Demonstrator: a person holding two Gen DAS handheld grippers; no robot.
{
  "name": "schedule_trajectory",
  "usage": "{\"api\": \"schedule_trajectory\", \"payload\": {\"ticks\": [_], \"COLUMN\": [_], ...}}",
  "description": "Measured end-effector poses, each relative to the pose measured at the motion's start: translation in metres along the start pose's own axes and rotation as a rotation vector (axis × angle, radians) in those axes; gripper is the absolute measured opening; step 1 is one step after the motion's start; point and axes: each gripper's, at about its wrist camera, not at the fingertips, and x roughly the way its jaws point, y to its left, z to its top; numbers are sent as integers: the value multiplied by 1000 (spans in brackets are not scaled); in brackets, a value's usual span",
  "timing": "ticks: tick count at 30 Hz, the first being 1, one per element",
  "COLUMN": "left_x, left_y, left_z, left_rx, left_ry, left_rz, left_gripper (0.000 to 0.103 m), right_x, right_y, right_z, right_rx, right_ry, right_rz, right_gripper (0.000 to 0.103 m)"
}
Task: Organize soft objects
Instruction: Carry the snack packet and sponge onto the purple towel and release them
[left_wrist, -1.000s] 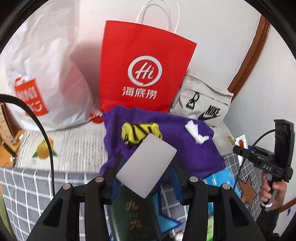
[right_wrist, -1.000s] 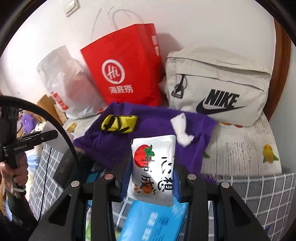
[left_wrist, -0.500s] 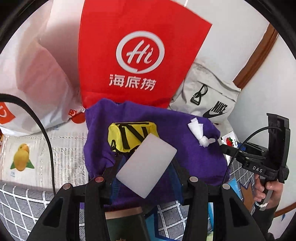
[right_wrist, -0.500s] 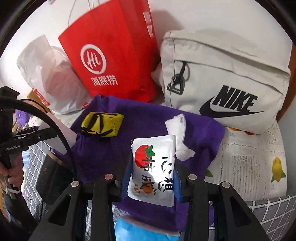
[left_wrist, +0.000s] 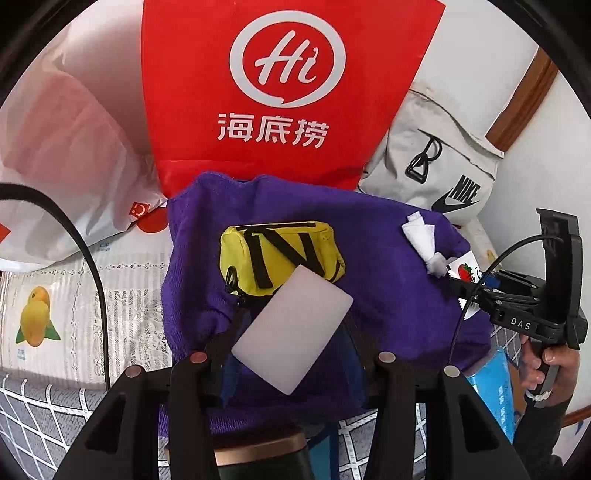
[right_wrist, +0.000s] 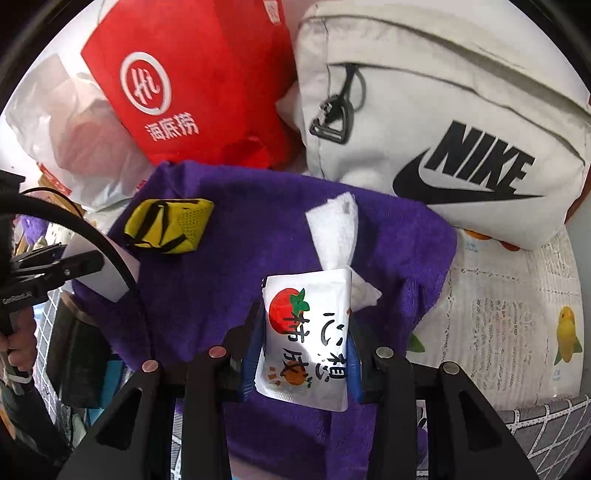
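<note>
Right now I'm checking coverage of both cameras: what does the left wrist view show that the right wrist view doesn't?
Only the left wrist view: the plain white pack between the left jaws. Only the right wrist view: the printed front of the tomato tissue pack in the right jaws. Both: purple towel, yellow pouch, crumpled tissue, red bag, Nike bag.

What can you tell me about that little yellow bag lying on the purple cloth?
The yellow pouch is small and soft, seemingly fabric, with black straps crossing its front, a zip along the top and a black pull at one corner. It lies on its side on the purple towel, in front of the red paper bag. Nothing grips it; the crumpled white tissue lies apart from it.
</note>
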Motion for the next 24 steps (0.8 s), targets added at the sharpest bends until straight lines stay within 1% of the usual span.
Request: {"api": "schedule_trajectory", "payload": {"ticks": [6, 9, 17, 22, 24], "left_x": [11, 11, 12, 15, 15], "left_y": [-3, -4, -4, -4, -6], "left_z": [-2, -1, -1, 0, -1], "left_rx": [9, 19, 19, 11, 22], "left_ry": [25, 20, 29, 40, 47], "left_rz": [6, 11, 12, 9, 11], "left_gripper": [46, 46, 47, 50, 51], "right_x": [17, 21, 24, 24, 24], "right_y": [-7, -10, -11, -7, -7], "right_z": [-3, -4, -7, -6, -6], "right_rx": [10, 15, 3, -21, -26], "right_ry": [55, 68, 78, 75, 77], "right_rz": [5, 7, 0, -34, -39], "right_gripper": [40, 40, 42, 43, 45]}}
